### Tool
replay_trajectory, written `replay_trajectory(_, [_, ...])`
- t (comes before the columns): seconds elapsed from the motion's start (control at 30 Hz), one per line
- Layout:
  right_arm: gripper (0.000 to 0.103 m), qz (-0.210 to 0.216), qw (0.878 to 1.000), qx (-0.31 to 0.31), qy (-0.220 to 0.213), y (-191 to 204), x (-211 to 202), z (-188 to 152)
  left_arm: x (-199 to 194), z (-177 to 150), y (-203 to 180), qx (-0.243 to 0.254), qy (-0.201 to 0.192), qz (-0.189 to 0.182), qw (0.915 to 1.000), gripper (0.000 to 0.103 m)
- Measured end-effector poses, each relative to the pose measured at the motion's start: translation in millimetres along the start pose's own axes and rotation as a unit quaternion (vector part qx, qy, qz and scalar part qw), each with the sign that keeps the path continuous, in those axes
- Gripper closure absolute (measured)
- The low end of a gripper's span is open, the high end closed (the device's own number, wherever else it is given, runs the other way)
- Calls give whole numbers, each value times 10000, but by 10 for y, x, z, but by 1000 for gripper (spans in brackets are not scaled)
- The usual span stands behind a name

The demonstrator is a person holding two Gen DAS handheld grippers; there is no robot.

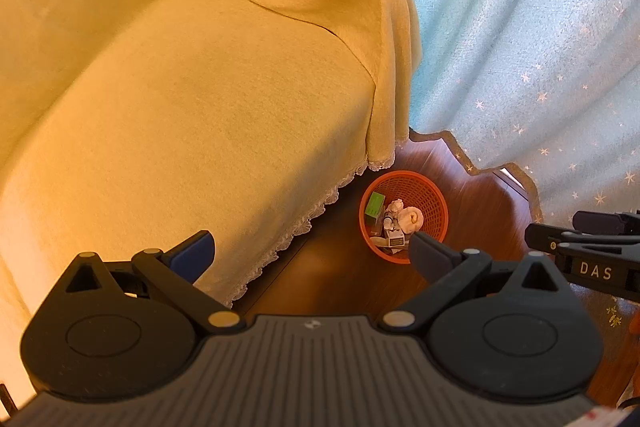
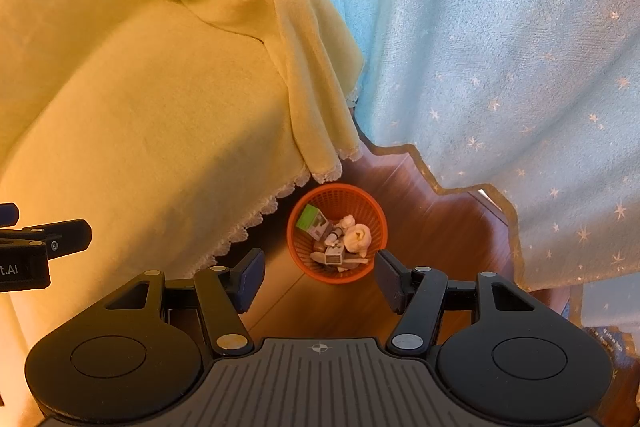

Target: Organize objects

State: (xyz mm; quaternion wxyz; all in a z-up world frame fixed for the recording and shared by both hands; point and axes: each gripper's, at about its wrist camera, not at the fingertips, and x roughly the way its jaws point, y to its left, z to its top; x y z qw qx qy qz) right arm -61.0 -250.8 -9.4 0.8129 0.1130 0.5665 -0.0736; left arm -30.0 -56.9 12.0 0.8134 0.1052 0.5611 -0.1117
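Observation:
An orange mesh basket (image 1: 432, 199) stands on the wooden floor beside the sofa; it also shows in the right wrist view (image 2: 360, 197). It holds a green box (image 1: 376, 205) (image 2: 309, 217), crumpled white tissue (image 1: 412, 217) (image 2: 357, 235) and small packets. My left gripper (image 1: 312, 255) is open and empty, high above the floor, its right finger over the basket's rim. My right gripper (image 2: 320, 277) is open and empty, high above the basket.
A sofa under a yellow blanket (image 1: 180, 99) (image 2: 140, 115) with a lace hem fills the left. A light blue star-patterned curtain (image 1: 520, 47) (image 2: 500, 47) hangs at the right. Brown wooden floor (image 1: 352, 267) (image 2: 440, 227) lies between them.

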Motion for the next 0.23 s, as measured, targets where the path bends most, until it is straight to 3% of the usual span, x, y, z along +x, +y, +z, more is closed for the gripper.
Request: replay_trajectory(0.23, [45, -5, 10000, -14, 14, 53, 22, 7, -5, 7, 8, -103, -73, 2, 9999, 1])
